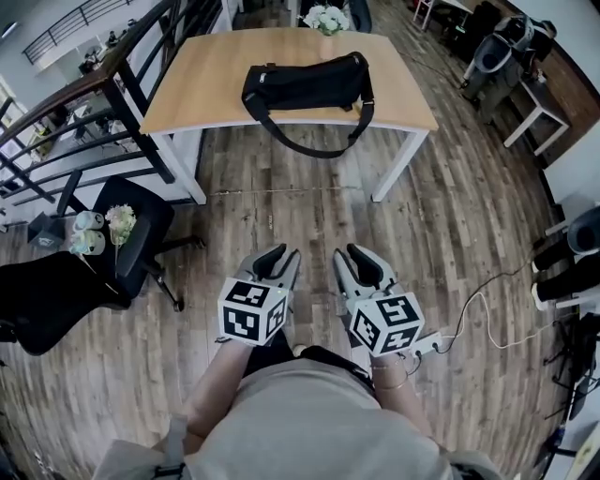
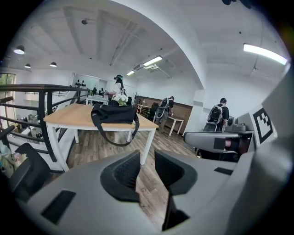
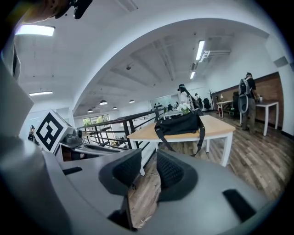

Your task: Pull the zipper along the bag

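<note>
A black duffel bag (image 1: 305, 86) lies on a light wooden table (image 1: 197, 75) with white legs, its strap hanging over the near edge. Both grippers are held low over the wooden floor, well short of the table. My left gripper (image 1: 272, 258) and my right gripper (image 1: 361, 255) sit side by side, each with a narrow gap between its jaws and nothing in it. The left gripper view shows its jaws (image 2: 147, 163) apart, with the bag (image 2: 114, 114) far ahead. In the right gripper view the gripper (image 3: 148, 167) is likewise open, and the bag (image 3: 180, 124) is distant. The zipper is too small to make out.
A black metal railing (image 1: 103, 89) runs along the left. A black office chair (image 1: 131, 230) stands at the left, holding small flowers. A power strip with a white cable (image 1: 469, 323) lies on the floor at the right. White flowers (image 1: 326, 17) are beyond the table. People stand by desks (image 2: 220, 114) in the background.
</note>
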Tool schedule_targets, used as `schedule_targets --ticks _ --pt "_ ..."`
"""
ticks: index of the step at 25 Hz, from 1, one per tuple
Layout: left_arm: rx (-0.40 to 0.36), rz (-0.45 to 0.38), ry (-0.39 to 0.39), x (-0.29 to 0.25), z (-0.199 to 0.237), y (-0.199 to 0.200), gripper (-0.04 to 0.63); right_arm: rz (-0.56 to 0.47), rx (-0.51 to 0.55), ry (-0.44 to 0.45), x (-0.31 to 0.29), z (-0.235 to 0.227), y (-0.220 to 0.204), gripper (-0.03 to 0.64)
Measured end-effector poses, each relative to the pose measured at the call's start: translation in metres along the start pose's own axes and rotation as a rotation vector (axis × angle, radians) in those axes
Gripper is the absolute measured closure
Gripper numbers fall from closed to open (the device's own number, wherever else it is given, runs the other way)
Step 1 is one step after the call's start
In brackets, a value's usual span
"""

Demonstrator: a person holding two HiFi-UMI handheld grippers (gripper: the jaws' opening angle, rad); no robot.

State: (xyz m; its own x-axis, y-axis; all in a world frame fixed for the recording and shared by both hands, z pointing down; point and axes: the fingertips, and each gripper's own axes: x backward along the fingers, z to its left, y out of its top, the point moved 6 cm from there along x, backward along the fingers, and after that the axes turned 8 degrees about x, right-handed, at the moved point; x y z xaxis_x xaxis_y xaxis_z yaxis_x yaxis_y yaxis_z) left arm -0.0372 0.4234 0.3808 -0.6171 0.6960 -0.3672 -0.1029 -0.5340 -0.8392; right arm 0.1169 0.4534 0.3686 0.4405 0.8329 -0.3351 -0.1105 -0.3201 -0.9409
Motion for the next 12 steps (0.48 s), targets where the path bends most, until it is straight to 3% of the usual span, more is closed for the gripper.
schedule_targets --ticks 12 --pt "-0.020 -0.004 0.011 -0.067 0.109 0.091 0.503 0.024 0.019 -0.001 -0.138 -0.015 0.057 0.515"
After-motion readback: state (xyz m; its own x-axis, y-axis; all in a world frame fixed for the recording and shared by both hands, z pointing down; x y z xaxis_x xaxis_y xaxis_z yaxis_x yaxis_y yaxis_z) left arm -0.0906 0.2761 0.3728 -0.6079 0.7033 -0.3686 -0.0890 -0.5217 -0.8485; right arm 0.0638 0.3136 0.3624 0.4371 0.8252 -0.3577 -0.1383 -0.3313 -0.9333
